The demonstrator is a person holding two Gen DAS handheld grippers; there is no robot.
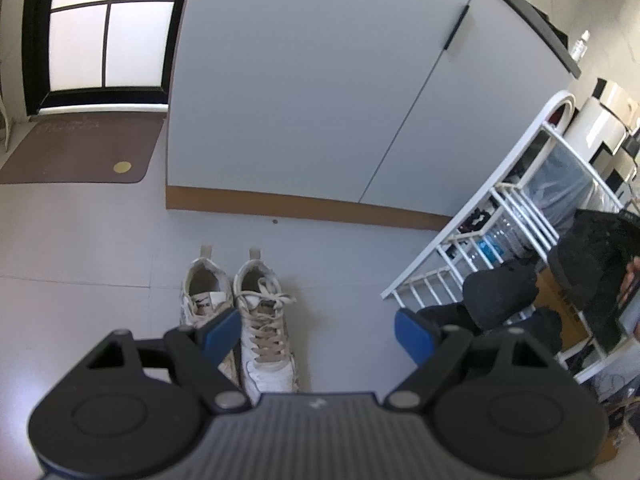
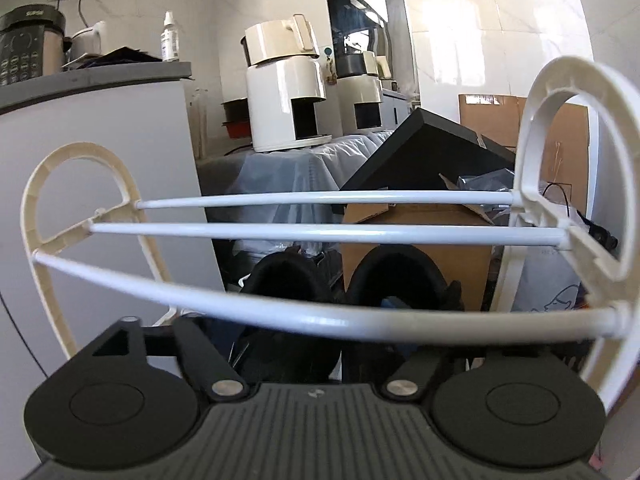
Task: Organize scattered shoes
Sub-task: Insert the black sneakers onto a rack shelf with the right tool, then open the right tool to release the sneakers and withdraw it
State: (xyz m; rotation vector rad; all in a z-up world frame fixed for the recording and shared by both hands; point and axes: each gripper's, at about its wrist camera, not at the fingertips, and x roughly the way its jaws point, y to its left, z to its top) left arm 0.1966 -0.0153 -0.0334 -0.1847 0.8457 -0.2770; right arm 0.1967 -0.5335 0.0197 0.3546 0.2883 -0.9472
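Floor (image 1: pixel 340 280): white sneakers (image 1: pixel 264 320) below open left fingers (image 1: pixel 222 334).

Bare floor (image 1: pixel 352 280) right of my white sneakers (image 1: pixel 240 312) is open. White rack rails (image 2: pixel 320 236) bar the black shoes (image 2: pixel 344 280) ahead; gaps between rails are narrow.

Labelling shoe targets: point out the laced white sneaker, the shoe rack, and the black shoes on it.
laced white sneaker (image 1: pixel 266 322): left wrist view, laces.
shoe rack (image 2: pixel 320 235): right wrist view, middle top bar.
black shoes (image 2: pixel 394 270): right wrist view, right shoe's collar.

Pale floor (image 1: pixel 80 248), grey cabinet (image 1: pixel 300 92), brown doormat (image 1: pixel 76 152), bright window (image 1: pixel 106 24)
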